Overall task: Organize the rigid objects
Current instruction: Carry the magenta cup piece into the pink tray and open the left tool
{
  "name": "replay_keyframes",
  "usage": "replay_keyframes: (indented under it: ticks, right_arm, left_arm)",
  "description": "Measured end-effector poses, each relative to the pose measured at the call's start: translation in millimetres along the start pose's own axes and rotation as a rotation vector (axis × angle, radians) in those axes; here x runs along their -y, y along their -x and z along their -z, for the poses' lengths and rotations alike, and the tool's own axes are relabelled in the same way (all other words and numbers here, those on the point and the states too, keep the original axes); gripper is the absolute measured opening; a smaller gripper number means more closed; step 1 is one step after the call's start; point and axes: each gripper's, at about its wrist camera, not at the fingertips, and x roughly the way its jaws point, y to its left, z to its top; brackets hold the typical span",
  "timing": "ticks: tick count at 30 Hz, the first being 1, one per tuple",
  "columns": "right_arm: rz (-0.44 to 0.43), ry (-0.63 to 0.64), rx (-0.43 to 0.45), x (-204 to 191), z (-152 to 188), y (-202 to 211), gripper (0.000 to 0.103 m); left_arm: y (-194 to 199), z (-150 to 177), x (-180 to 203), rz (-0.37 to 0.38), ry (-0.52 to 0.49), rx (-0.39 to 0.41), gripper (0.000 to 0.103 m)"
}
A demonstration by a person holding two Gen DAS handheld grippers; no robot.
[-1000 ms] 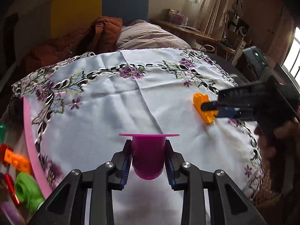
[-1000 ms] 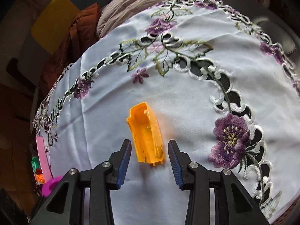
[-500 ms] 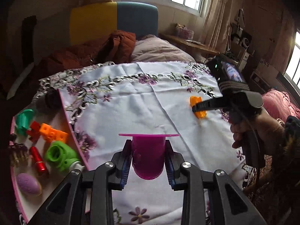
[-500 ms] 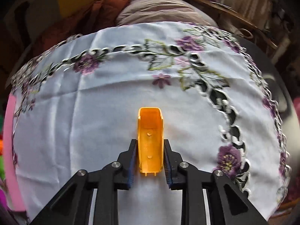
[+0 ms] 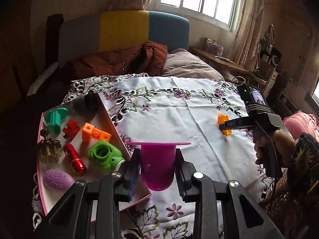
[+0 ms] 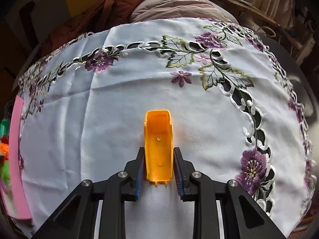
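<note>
Currently the right gripper (image 6: 158,169) clamps the orange plastic shell (image 6: 159,145) by its long side walls, near the tablecloth's (image 6: 119,119) right edge. Judged light, stiff, slippery. The left gripper (image 5: 157,171) clamps the magenta cup (image 5: 158,163).

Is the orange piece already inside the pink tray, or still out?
Out. The orange piece lies on the tablecloth, clamped by the right tool, apart from the tray.
</note>
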Motion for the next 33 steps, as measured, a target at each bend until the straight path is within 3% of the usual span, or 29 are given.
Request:
replay_keyframes:
  ticks: [25, 33]
  right_arm:
    - [0.088, 0.126, 0.033, -16, 3, -1, 0.026]
    - [0.096, 0.139, 0.036, -19, 4, -1, 0.026]
  left_arm:
    - [9, 19, -51, -0.081, 0.096, -0.016, 0.032]
    - [36, 35, -113, -0.169, 0.214, 0.008, 0.032]
